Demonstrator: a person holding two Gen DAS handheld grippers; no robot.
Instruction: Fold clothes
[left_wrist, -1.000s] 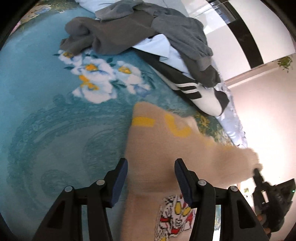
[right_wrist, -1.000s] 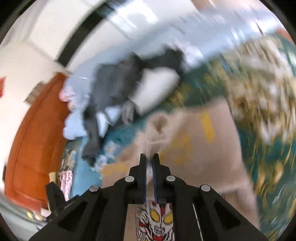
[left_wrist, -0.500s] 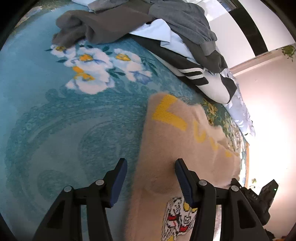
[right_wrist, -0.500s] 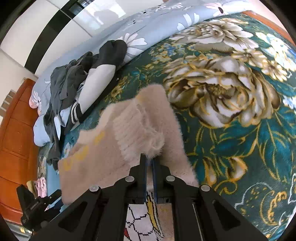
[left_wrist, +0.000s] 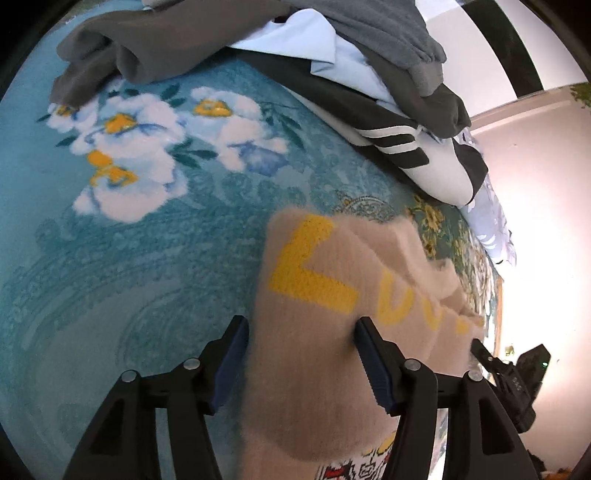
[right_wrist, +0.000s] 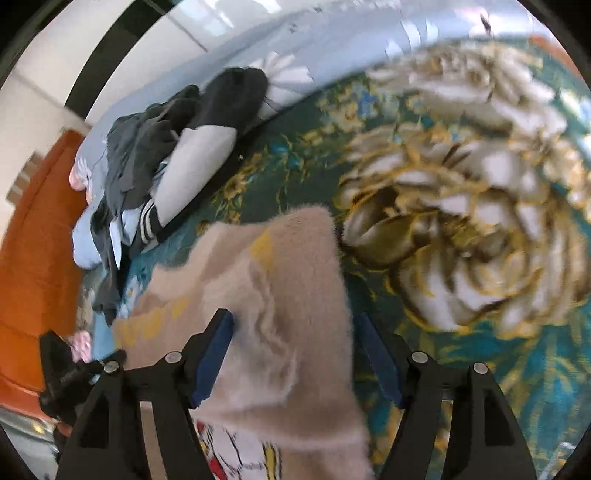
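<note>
- Sweater (left_wrist: 332, 317), beige and fuzzy with yellow letters, lies on the teal floral bedspread (left_wrist: 110, 258), its upper part doubled over the printed graphic that peeks out at the bottom edge of both views.
- Left gripper (left_wrist: 301, 354) stands wide apart over the sweater's left side; the blue-padded fingers (left_wrist: 231, 360) straddle the fabric, the right-hand one touching or just above the pile (which of the two cannot be told), and nothing is clamped between them.
- Right gripper (right_wrist: 295, 354) is likewise spread wide over the sweater (right_wrist: 280, 314), one finger on either side of the folded cuff and sleeve, gripping nothing; this view is motion-blurred.
- Each gripper shows in the other's camera: the right one as a black shape at the lower right edge of the left view, the left one at the lower left of the right view.
- Beyond the sweater's top edge, well apart from it, a pile of unfolded clothes (left_wrist: 295, 55) sits on the bed: grey garments, a pale blue shirt and a black-and-white piece with three white stripes (left_wrist: 399, 142).
- Large cream-and-gold flowers (right_wrist: 461, 206) pattern the bedspread to the right of the sweater in the right view.
- An orange-brown headboard (right_wrist: 33, 240) rises at the far left of that view, behind the clothes pile (right_wrist: 166, 155).
</note>
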